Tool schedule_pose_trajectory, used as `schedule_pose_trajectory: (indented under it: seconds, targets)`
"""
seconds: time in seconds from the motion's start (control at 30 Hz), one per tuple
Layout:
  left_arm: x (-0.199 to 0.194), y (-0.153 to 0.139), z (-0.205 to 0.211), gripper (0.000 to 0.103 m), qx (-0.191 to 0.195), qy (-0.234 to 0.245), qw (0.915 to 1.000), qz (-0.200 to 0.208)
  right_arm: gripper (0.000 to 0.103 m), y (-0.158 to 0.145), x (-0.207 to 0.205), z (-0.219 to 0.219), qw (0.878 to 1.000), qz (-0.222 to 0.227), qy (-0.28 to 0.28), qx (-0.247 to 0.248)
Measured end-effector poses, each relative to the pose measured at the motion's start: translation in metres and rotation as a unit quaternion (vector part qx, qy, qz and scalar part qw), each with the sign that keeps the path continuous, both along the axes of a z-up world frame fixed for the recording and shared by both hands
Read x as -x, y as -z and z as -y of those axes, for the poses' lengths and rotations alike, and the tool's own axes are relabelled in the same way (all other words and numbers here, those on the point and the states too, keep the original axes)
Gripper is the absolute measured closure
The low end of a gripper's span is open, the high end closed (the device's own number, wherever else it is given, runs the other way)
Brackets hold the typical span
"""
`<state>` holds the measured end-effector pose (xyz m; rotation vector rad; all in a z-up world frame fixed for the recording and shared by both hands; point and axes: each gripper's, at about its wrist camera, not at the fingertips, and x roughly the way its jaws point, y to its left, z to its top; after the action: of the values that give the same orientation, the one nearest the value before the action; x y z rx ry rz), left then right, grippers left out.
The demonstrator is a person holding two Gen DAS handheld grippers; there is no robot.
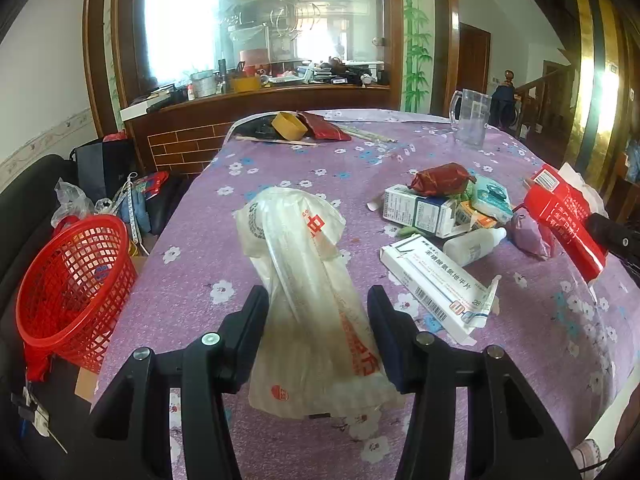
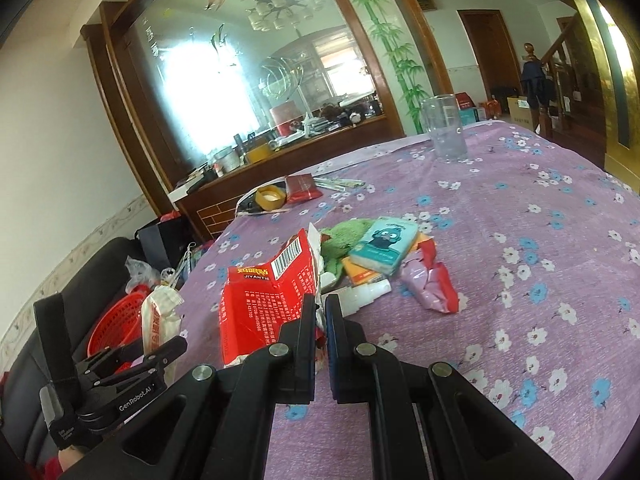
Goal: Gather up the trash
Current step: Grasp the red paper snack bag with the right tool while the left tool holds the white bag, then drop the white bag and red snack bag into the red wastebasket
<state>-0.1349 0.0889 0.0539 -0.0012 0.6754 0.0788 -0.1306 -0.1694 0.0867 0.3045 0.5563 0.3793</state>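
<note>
My left gripper [image 1: 318, 296] is closed on a crumpled white plastic bag with red print [image 1: 304, 280], held above the purple floral tablecloth [image 1: 208, 216]. A red mesh basket [image 1: 76, 284] stands left of the table edge. My right gripper [image 2: 320, 304] is shut on a torn red carton [image 2: 264, 304], lifted above the table; the carton also shows in the left wrist view [image 1: 564, 220]. A trash pile [image 1: 440, 208] lies ahead: white boxes, a white bottle [image 1: 474, 244], a dark red wrapper [image 1: 440, 178], a tissue pack [image 2: 384, 248], a purple pouch [image 2: 428, 280].
A clear plastic jug [image 1: 470, 120] stands at the table's far side. A tape roll [image 1: 288, 125], a red packet and chopsticks lie at the far left edge. Bags and a dark sofa [image 1: 28, 200] sit left of the table, behind the basket.
</note>
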Motion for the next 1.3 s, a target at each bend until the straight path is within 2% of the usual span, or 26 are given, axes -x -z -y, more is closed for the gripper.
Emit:
schedule_pose_trajectory:
  seconds: [0.9,1.13,1.3]
  targets:
    - [-0.002,0.004,-0.017,0.053,-0.001,-0.022,0.9997,-0.007,0.097,0.013,-0.015,-0.033,0.999,-0.012,-0.043,0.017]
    - [0.002,-0.003,-0.030,0.053,0.014,-0.027,0.9995,-0.001,0.097,0.011,-0.018,-0.046,0.998,-0.013,-0.056,0.027]
    - [0.011,-0.018,-0.058,0.052,0.034,-0.044,0.9984,0.010,0.097,0.003,-0.022,-0.068,0.996,-0.011,-0.080,0.040]
